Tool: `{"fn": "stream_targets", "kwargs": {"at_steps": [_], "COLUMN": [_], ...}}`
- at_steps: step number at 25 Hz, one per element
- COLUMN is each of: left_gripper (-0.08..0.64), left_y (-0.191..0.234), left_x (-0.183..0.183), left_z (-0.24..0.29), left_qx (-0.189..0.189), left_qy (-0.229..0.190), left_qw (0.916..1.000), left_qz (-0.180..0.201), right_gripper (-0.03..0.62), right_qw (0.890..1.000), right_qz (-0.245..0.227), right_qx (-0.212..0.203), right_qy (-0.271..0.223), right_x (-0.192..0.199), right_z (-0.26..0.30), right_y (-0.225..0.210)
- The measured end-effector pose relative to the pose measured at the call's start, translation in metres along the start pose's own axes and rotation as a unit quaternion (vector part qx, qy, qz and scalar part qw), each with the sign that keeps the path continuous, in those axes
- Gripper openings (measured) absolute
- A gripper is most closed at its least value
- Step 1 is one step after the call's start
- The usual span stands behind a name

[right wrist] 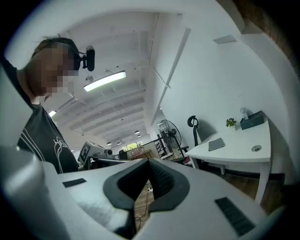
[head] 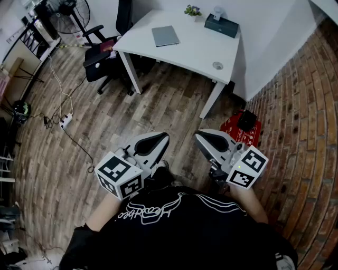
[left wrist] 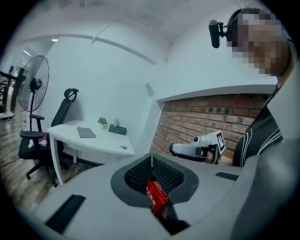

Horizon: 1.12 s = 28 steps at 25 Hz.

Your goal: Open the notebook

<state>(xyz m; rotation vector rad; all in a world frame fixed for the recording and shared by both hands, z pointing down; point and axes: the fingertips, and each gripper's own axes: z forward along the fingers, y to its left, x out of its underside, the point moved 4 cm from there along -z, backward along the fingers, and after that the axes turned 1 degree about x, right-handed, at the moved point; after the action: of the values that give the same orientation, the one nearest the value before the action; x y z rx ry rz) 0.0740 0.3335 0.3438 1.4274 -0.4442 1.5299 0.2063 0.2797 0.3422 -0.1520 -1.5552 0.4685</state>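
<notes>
**Room.** Timber floor [head: 158, 105] with brick to your right. A white worktop [head: 195, 52] stands across the room, an office chair [head: 103, 58] at its left end and a fan [head: 68, 13] beyond that.

**Item 1, notebook [head: 165, 36].** Grey, closed, lying flat towards the back of the worktop. It sits well apart from the small plant [head: 193, 10] and the dark box [head: 222, 25], so the cover probably has free room to swing. It is far from both claws, and the task looks not yet begun.

**Item 2, left claw [head: 161, 138].** You hold it low in front of your body, tipped slightly down and angled across towards your right side. The jaws are pressed together on nothing. (The red seen through the gap under the pads appears to be the red item on the floor [head: 240, 129], not something gripped.)

**Item 3, right claw [head: 200, 136].** It is held about level beside the left one, jaws also closed together and empty, with only floor and a cable showing through the gap beneath.

**Remark.** Both claws seem to be in a carrying posture, tucked in and shut because there is nothing to handle here. You would need to walk up to the worktop and part the jaws of one claw before reaching for the cover's edge.
</notes>
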Motion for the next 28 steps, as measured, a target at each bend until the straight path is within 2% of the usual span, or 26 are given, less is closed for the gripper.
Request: {"fn": "stream_targets", "kwargs": {"at_steps": [6,10,17,21,25,28], "left_gripper": [0.04,0.041,0.046,0.128,0.222,0.249], "left_y": [0.014,0.027,0.064,0.091,0.121,0.147], "left_x": [-0.003,-0.009,-0.026,-0.037,-0.048,-0.054], "left_z": [0.005,0.011,0.025,0.031,0.031,0.026], "left_qx": [0.005,0.012,0.011,0.02,0.021,0.013], "left_qy": [-0.001,-0.004,-0.003,-0.004,0.0,0.001], "left_qw": [1.0,0.9999,0.9999,0.9997,0.9993,0.9991], "left_qz": [-0.004,0.004,0.01,0.012,0.032,0.039], "right_gripper": [0.002,0.002,0.002,0.002,0.002,0.002], "right_qw": [1.0,0.999,0.998,0.998,0.998,0.999], "right_qz": [0.011,0.017,0.015,0.01,0.007,0.002], "right_qx": [0.014,0.044,0.063,0.061,0.055,0.05], "right_qy": [0.0,-0.005,0.004,0.014,0.019,0.022], "right_x": [0.0,-0.004,-0.012,-0.016,-0.024,-0.029], "right_z": [0.011,0.02,0.043,0.068,0.1,0.126], "right_y": [-0.014,-0.027,-0.045,-0.054,-0.063,-0.068]}}
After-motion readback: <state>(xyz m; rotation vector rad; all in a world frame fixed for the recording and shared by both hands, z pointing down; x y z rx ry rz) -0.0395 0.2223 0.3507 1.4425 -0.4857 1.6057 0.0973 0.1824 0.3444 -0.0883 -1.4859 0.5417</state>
